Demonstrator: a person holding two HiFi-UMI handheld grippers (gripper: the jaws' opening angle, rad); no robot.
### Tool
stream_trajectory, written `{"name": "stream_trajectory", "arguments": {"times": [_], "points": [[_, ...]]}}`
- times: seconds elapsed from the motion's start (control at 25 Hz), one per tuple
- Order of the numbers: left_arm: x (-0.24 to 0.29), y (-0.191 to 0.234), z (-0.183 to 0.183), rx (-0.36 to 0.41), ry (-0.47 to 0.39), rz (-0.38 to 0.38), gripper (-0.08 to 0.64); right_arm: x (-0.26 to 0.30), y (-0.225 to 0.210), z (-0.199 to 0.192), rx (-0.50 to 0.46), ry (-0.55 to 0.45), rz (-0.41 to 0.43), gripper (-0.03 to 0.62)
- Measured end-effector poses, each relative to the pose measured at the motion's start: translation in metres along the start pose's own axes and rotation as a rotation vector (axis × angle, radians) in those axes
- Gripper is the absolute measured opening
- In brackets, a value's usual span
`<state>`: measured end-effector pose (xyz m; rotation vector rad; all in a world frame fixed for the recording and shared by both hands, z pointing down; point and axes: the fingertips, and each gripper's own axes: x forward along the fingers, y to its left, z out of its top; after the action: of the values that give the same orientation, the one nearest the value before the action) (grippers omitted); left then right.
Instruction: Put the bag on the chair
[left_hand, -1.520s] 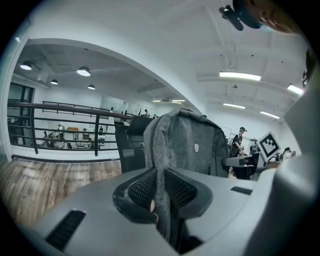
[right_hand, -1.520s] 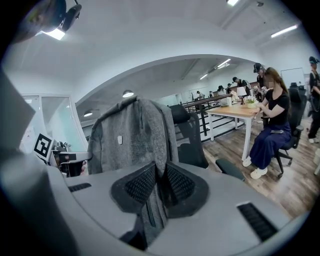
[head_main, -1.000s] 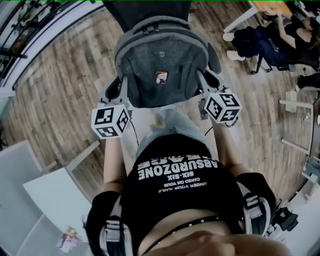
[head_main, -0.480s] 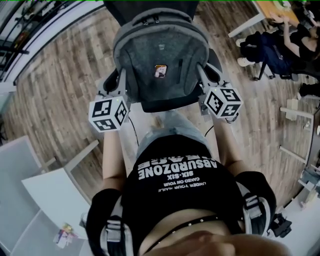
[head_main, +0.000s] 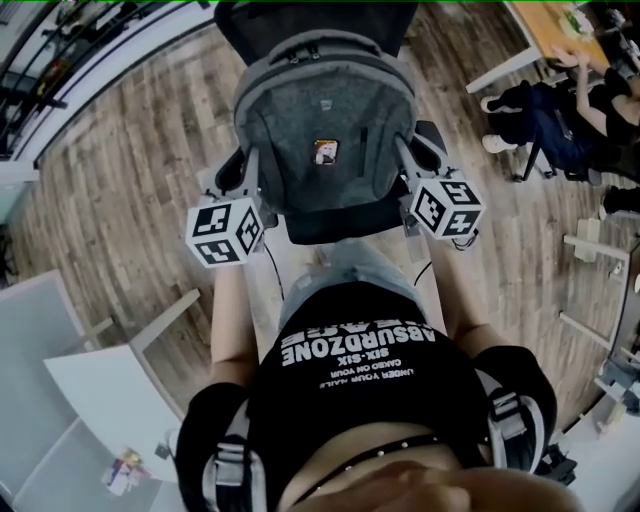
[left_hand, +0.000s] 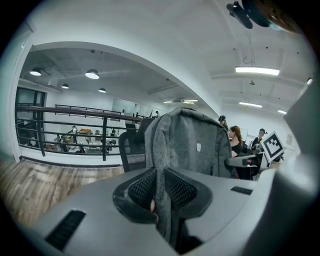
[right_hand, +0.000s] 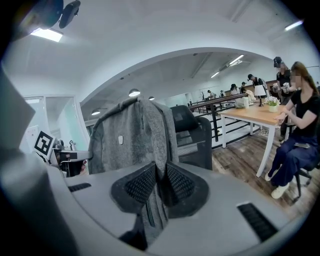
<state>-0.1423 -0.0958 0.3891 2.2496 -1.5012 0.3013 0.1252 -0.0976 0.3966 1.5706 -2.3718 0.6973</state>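
Note:
A grey backpack (head_main: 325, 120) hangs upright over the black office chair's seat (head_main: 335, 225), in front of its backrest (head_main: 310, 20). Whether it touches the seat I cannot tell. My left gripper (head_main: 250, 160) is shut on the bag's left side. In the left gripper view, grey bag fabric (left_hand: 187, 145) is pinched between the jaws of that gripper (left_hand: 161, 192). My right gripper (head_main: 402, 150) is shut on the bag's right side. The right gripper view shows bag fabric (right_hand: 132, 135) between the jaws of that gripper (right_hand: 159, 185), with the chair (right_hand: 192, 135) behind it.
Wooden floor lies all around the chair. White tables (head_main: 90, 400) stand at the lower left. Seated people (head_main: 560, 110) and a wooden desk (head_main: 545, 25) are at the upper right. A black railing (left_hand: 75, 125) runs along the far left.
Both grippers have carried the bag forward over the chair's seat, and more of the seat now shows beneath it. Both grips are unchanged.

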Motion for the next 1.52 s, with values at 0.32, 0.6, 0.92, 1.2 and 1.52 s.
{"name": "stream_trajectory", "arguments": {"times": [0.32,0.6,0.92,1.2,1.52], "points": [[0.031,0.007,-0.003,-0.01,0.038,0.022,0.061,0.029,-0.02,-0.002,0.004,0.044,0.012,0.067],[0.049,0.016,-0.009,-0.023,0.068,0.042,0.061,0.053,-0.03,-0.004,0.001,0.072,0.027,0.067],[0.077,0.024,-0.02,-0.034,0.098,0.065,0.061,0.078,-0.046,-0.013,-0.009,0.107,0.042,0.067],[0.102,0.036,-0.035,-0.046,0.118,0.084,0.061,0.108,-0.059,-0.025,-0.015,0.129,0.046,0.067],[0.115,0.045,-0.049,-0.068,0.15,0.109,0.061,0.127,-0.067,-0.031,-0.024,0.154,0.05,0.067]]}}
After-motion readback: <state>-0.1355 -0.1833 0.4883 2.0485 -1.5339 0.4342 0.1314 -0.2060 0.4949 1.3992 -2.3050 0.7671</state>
